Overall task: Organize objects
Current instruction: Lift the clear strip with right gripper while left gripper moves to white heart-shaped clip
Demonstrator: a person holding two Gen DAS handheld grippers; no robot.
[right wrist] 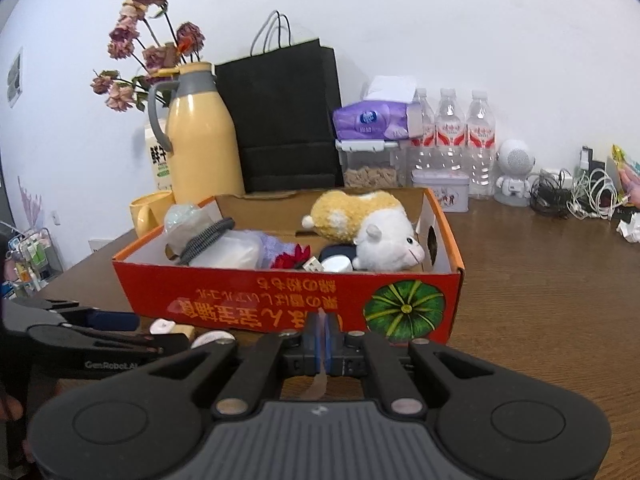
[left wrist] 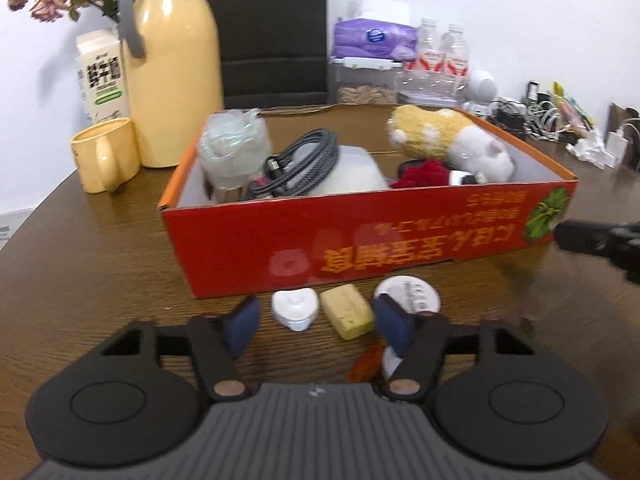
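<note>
My left gripper hangs low over the brown table, just before the red cardboard box. Its blue pads stand apart. A white heart-shaped piece and a yellow block lie side by side in the gap, with neither pad pressing on them. A round white tin sits behind the right pad. My right gripper is shut in front of the box, and a thin pale strip shows below its pads. The box holds a plush toy, a grey cable and a plastic bag.
A yellow jug, a yellow mug and a milk carton stand left of the box. Behind it are a black paper bag, tissues, water bottles and tangled cables. An orange scrap lies under the left gripper.
</note>
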